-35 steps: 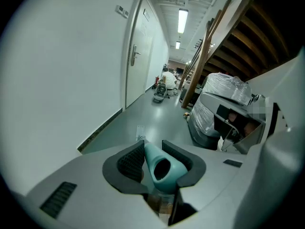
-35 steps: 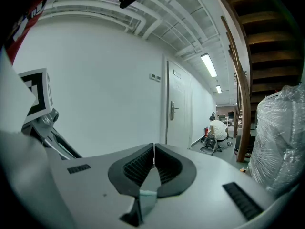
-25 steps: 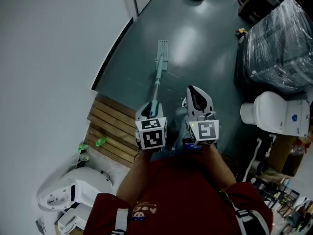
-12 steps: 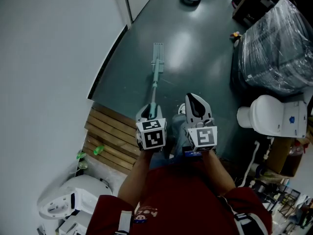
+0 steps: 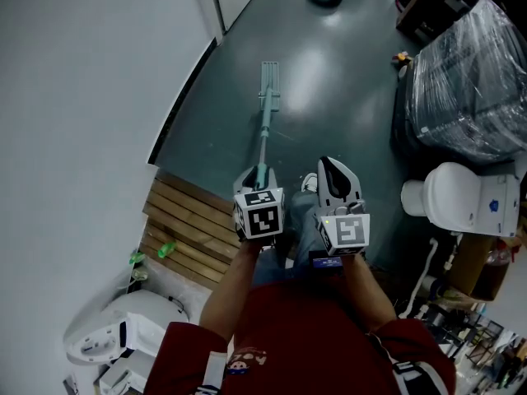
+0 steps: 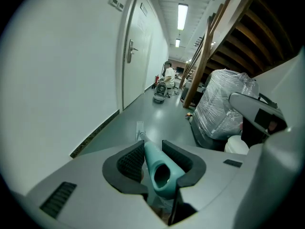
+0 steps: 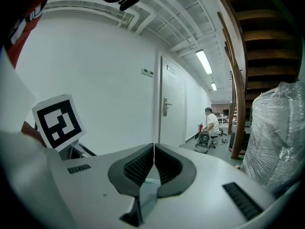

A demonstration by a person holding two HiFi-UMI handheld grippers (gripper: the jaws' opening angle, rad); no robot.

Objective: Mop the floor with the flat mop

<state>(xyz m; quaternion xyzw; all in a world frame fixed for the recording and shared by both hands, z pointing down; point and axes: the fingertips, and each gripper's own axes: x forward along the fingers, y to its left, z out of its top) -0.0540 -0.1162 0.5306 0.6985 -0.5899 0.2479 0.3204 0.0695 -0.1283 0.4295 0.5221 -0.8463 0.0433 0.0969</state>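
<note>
Head view looks down — gripper views share corridor (image 6: 167,118).

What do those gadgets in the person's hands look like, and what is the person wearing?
The left gripper and right gripper are each a light grey plastic shell with two dark ribbed pads at the front and a white cube printed with black square markers at the back. The person wears a dark red short-sleeved shirt.

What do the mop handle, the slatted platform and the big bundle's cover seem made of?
Mop handle: probably plastic, smooth matte teal, hollow end.
Slatted platform: looks like wood, brown boards with gaps.
Bundle's cover: clear plastic film, glossy and wrinkled.
</note>
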